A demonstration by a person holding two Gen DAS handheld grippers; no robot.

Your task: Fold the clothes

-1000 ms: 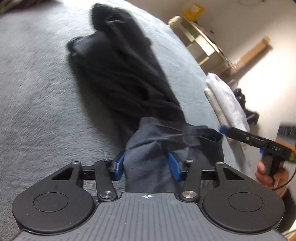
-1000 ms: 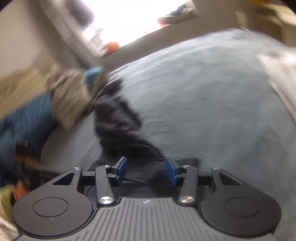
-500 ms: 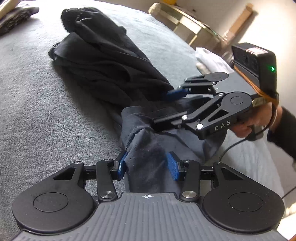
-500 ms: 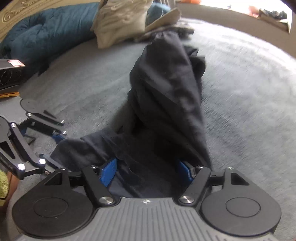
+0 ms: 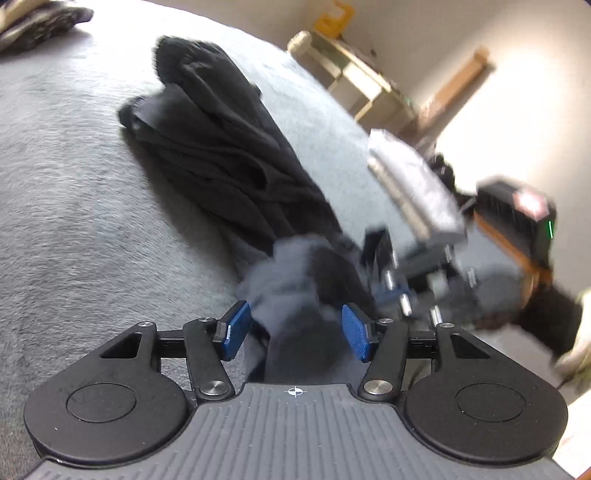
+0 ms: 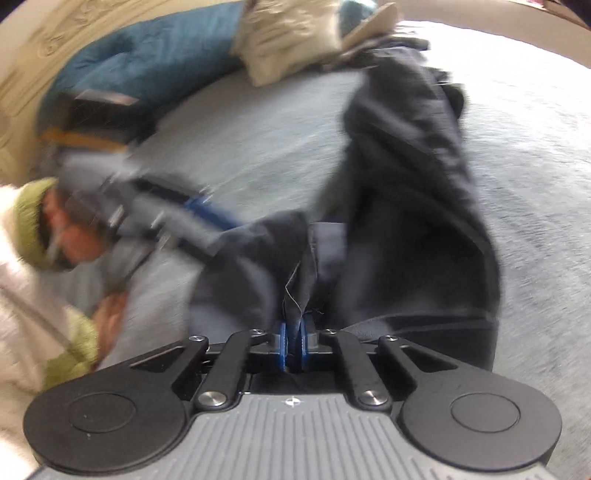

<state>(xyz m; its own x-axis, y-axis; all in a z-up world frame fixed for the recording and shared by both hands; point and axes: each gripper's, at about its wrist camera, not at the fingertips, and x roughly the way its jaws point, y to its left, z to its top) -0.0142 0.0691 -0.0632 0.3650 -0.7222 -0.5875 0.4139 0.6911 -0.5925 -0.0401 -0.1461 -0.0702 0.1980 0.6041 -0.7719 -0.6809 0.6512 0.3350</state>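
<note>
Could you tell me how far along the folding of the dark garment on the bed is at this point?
Early. Done: nothing folded yet; the dark garment lies bunched in a long heap on the grey blanket. In hand: the right gripper has just closed on an edge of the cloth; the left gripper has just opened wider, fabric between its pads, seemingly loose. Left: spreading it flat, then every fold.

My left camera sits just behind my left gripper (image 5: pixel 295 328) and looks down along it, very near the dark cloth (image 5: pixel 229 162) on the grey bed (image 5: pixel 74 206). It faces a lit wall. My right camera sits behind my right gripper (image 6: pixel 293 347) and faces the pillows (image 6: pixel 291 33). Both see the same cloth and bed, and each sees the other gripper.
</note>
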